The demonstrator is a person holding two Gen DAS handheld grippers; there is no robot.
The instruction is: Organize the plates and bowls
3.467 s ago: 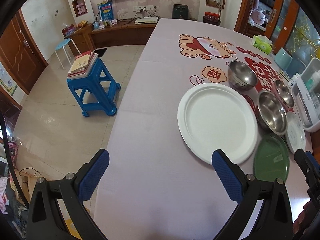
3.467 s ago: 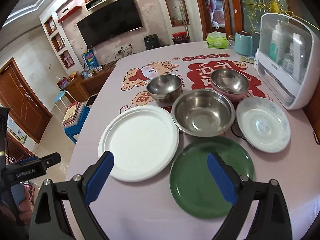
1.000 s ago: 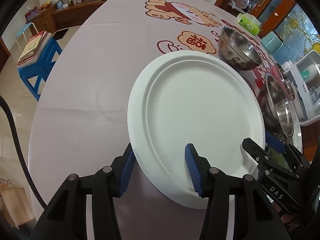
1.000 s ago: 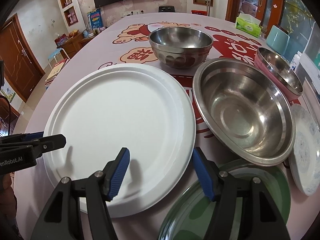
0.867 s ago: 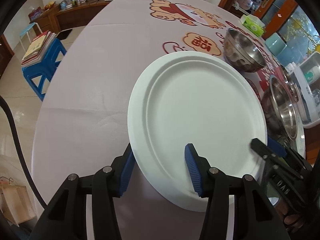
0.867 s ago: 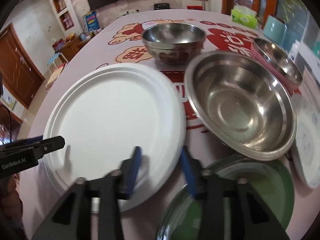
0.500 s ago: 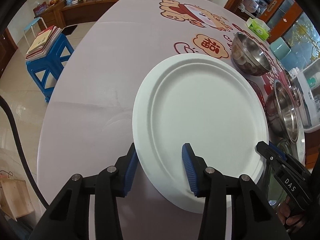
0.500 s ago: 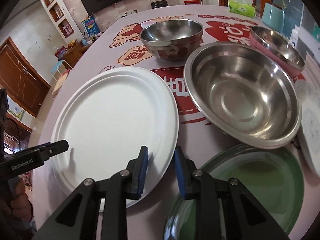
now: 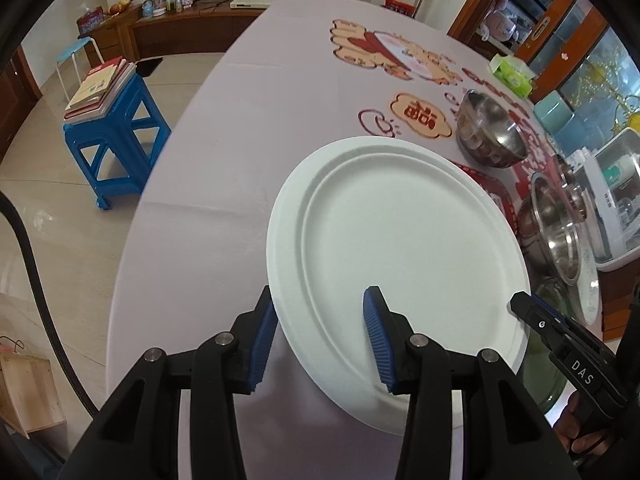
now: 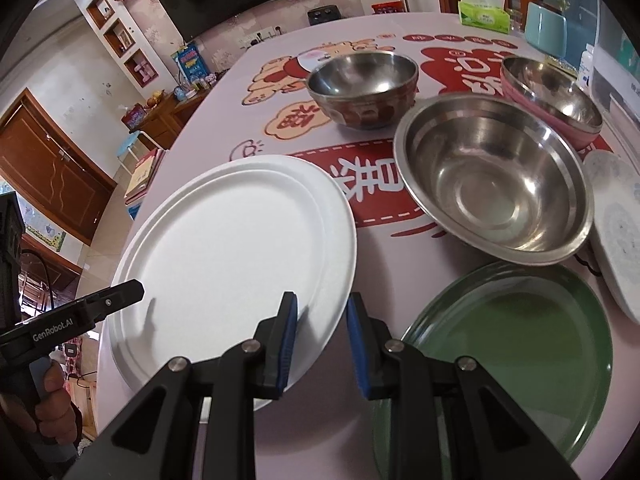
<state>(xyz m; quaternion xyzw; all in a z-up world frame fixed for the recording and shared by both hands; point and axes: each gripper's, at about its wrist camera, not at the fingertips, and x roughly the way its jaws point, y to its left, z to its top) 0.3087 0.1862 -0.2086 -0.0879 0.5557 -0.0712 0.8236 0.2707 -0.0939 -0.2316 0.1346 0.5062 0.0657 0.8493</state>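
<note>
Clutter sits on the right side of the counter [image 9: 248, 152]: big steel bowl [image 10: 496, 184] just beside the white plate [image 10: 224, 248], a smaller steel bowl [image 10: 364, 84] behind it, a pink-sided bowl [image 10: 556, 96] further right, a patterned plate [image 10: 616, 224] at the far right. Green plate [image 10: 508, 344] lies near the front edge, directly right of the white plate. White storage box [image 9: 616, 196] along the right edge, tissue pack [image 10: 484, 12] at the far end.

White plate: round, no long axis, face up, tilted with its near rim raised off the counter, front-left area of the counter.

Left hand-held gripper [image 9: 320, 336] is clenched on the plate's near-left rim, one pad under, one on top; jaws have just been closing. Right hand-held gripper [image 10: 320, 340] is clenched on the near-right rim, rim pinched between the pads.

Open room: the counter's left half is bare cloth out to the left edge. Past that edge, a blue stool [image 9: 116, 136] with books [image 9: 100, 84] on the floor.
</note>
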